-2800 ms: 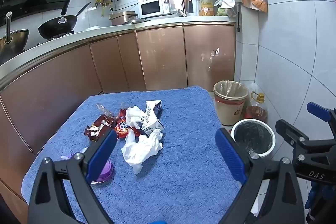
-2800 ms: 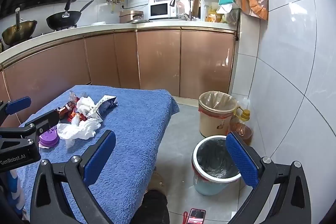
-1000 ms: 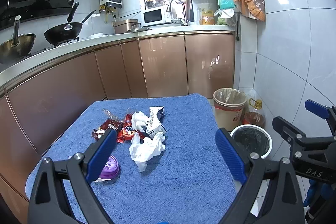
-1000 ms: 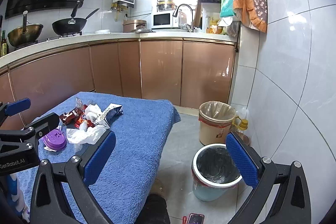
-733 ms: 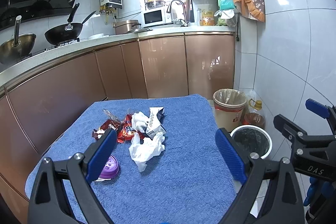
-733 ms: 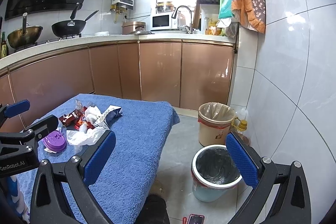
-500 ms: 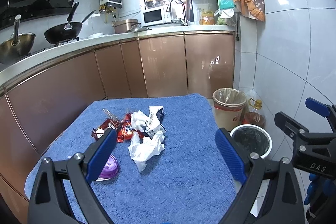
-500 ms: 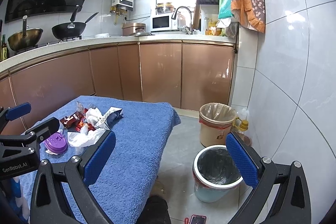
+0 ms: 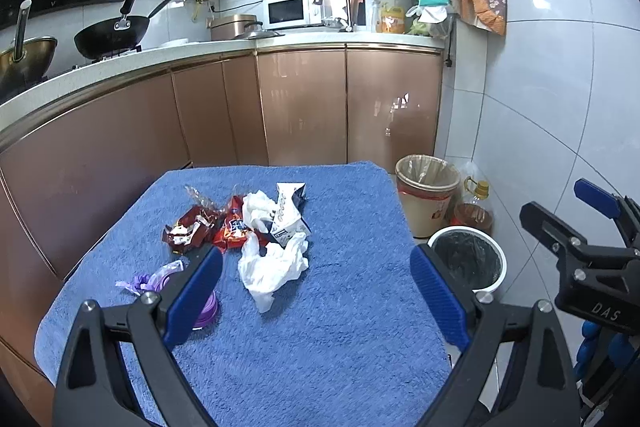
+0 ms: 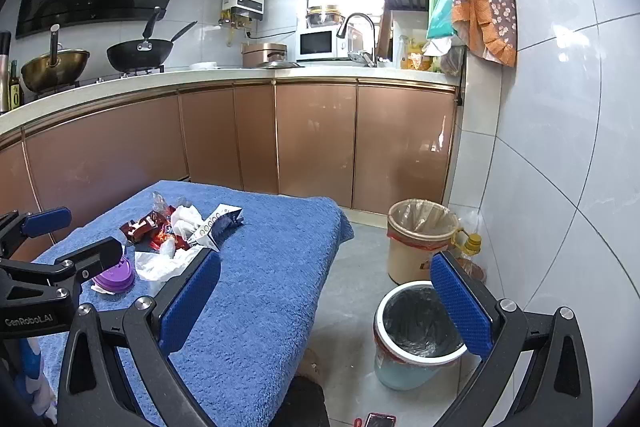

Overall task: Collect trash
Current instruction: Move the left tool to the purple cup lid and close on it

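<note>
A pile of trash lies on a blue towel-covered table (image 9: 320, 347): crumpled white tissue (image 9: 276, 267), red snack wrappers (image 9: 200, 227), a small white and dark carton (image 9: 288, 211) and a purple lid (image 9: 206, 311). The pile also shows in the right wrist view, with the tissue (image 10: 160, 267) and the purple lid (image 10: 114, 279). A white-rimmed bin with a dark liner (image 9: 468, 259) (image 10: 420, 331) stands on the floor right of the table. My left gripper (image 9: 316, 295) is open and empty above the table's near part. My right gripper (image 10: 324, 307) is open and empty, right of the table.
A beige bin with a clear liner (image 9: 426, 195) (image 10: 420, 235) and an oil bottle (image 9: 476, 203) stand behind the white bin by the tiled wall. Copper cabinets (image 9: 300, 107) run behind the table. A phone (image 10: 380, 419) lies on the floor.
Both grippers have risen and pulled back slightly, so the table and bins sit a little lower and farther in view. The trash has not moved. Both grippers stay open.
</note>
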{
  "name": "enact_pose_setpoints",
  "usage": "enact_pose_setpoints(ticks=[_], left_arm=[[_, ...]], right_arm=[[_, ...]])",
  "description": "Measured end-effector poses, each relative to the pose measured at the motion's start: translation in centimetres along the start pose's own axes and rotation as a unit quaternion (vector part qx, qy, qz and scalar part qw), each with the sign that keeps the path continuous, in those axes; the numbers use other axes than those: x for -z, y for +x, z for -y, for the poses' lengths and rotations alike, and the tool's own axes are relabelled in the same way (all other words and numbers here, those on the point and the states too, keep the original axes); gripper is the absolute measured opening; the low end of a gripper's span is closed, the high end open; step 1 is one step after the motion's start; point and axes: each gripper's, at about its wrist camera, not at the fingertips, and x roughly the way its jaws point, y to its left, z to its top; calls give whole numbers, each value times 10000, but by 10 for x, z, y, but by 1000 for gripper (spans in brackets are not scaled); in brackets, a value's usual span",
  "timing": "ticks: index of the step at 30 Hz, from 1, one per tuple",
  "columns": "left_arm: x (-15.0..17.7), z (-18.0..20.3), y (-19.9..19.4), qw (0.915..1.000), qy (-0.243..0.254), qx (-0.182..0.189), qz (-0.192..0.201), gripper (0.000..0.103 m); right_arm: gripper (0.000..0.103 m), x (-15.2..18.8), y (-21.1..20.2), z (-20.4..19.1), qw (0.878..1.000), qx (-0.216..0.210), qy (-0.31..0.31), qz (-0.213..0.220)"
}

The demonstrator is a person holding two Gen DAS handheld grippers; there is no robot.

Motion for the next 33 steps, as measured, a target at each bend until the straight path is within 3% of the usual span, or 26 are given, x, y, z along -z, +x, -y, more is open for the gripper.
enact_pose_setpoints(ticks=[11, 17, 20, 26, 30, 33], left_arm=[[5, -25, 14, 9997, -172, -141, -110, 95], [14, -58, 24, 9985, -416, -270, -237, 95], [22, -82, 28, 9974, -585, -303, -307, 94], [44, -131, 34, 9945, -876, -132, -567, 92], [59, -158, 41, 9883, -1269, 165, -833, 80], [67, -173, 52, 9810, -1615, 384, -1006, 77]], right_arm=[[103, -1, 13, -10, 9998, -116, -142, -109], [103, 0, 27, -25, 9983, -430, -301, -234], [103, 1, 36, -37, 9964, -676, -411, -310], [100, 4, 67, -66, 9839, -1551, -638, -625], [86, 10, 92, -87, 9710, -2080, -748, -908], [79, 15, 108, -101, 9604, -2431, -797, -1104]])
